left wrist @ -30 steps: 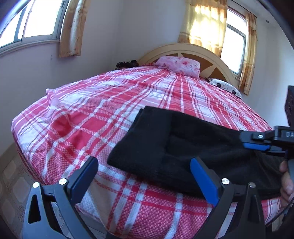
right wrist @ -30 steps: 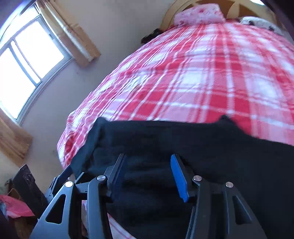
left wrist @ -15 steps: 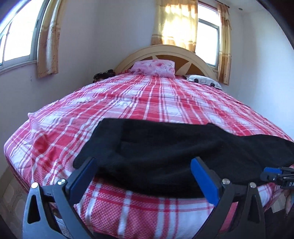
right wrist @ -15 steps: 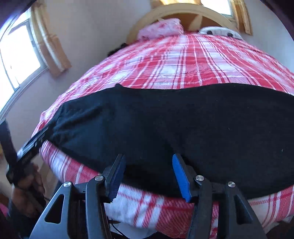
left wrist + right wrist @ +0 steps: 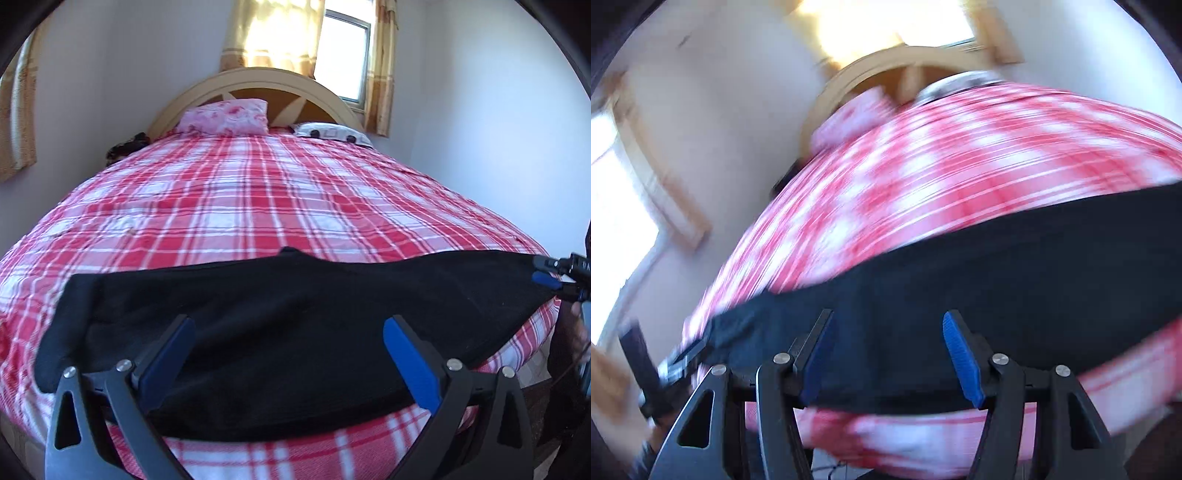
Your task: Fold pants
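Note:
Black pants (image 5: 332,295) lie stretched sideways along the near edge of a red-and-white plaid bed (image 5: 258,206). My left gripper (image 5: 290,343) hovers over their left half, blue pads wide apart, nothing pinched. The right gripper (image 5: 546,275) shows at the far right by the pants' right end. In the blurred right wrist view, the right gripper (image 5: 890,347) is over the pants (image 5: 1034,277) with its jaws opening; the cloth lies beyond the pads, not squeezed. The left gripper (image 5: 683,354) is a dark blur at lower left.
A pink pillow (image 5: 225,116) and a white patterned pillow (image 5: 332,133) rest against the wooden headboard (image 5: 258,79). A dark bundle (image 5: 125,147) sits at the bed's far left corner. A curtained window (image 5: 343,59) is behind. A hand (image 5: 580,328) shows at the right edge.
The right gripper slid away along the pants to their right end and its jaws widened. The left view swung from the bed's left corner to face the headboard. The pants lie longer and flatter.

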The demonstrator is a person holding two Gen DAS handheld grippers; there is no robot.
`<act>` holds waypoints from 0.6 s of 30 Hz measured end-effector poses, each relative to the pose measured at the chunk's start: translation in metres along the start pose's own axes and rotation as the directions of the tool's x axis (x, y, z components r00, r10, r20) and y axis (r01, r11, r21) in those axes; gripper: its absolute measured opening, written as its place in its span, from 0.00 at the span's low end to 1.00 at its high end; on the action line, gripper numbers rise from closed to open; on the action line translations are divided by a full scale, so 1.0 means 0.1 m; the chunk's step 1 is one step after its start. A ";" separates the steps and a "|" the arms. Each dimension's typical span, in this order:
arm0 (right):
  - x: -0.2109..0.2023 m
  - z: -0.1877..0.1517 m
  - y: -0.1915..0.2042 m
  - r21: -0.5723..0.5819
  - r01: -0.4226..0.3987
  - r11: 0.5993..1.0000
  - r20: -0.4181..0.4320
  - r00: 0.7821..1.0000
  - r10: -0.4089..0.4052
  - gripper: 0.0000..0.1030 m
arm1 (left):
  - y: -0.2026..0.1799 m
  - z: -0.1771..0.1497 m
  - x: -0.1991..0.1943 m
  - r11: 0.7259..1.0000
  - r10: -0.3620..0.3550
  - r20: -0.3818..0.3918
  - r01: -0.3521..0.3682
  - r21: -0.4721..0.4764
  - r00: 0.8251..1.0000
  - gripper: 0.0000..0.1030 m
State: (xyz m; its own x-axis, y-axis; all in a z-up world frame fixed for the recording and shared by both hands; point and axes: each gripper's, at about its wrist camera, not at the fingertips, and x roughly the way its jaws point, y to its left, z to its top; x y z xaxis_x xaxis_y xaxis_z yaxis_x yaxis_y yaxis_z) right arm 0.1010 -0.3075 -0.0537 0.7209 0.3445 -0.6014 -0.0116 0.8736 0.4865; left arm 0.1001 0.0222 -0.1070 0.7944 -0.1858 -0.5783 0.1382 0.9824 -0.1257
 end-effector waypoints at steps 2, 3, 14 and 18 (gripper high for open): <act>-0.27 0.16 -0.52 0.108 0.088 0.990 0.047 0.995 -0.093 0.59 | -0.14 0.01 0.08 1.000 -0.011 -0.020 0.011 0.018 1.000 1.00; -0.40 0.22 -0.75 0.150 0.138 0.979 0.065 0.987 -0.149 0.59 | -0.20 0.01 0.13 1.000 -0.018 -0.031 0.019 0.024 0.999 1.00; -1.10 0.35 -2.67 0.460 0.275 0.844 0.097 0.930 -0.356 0.59 | -0.60 -0.20 0.41 1.000 0.020 -0.070 -0.019 0.024 0.997 1.00; -0.89 0.54 -2.73 0.411 0.252 0.876 0.085 0.946 -0.312 0.59 | -0.67 -0.25 0.43 0.996 0.065 -0.066 -0.061 0.066 0.996 1.00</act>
State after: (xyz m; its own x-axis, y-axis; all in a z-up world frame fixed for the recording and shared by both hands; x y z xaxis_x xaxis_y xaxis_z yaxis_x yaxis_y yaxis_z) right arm 0.0779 -0.5955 -0.0991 0.7446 0.0240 -0.6671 0.4564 0.7109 0.5350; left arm 0.1098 -0.0524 -0.1435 0.7609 -0.1220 -0.6373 0.1280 0.9911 -0.0370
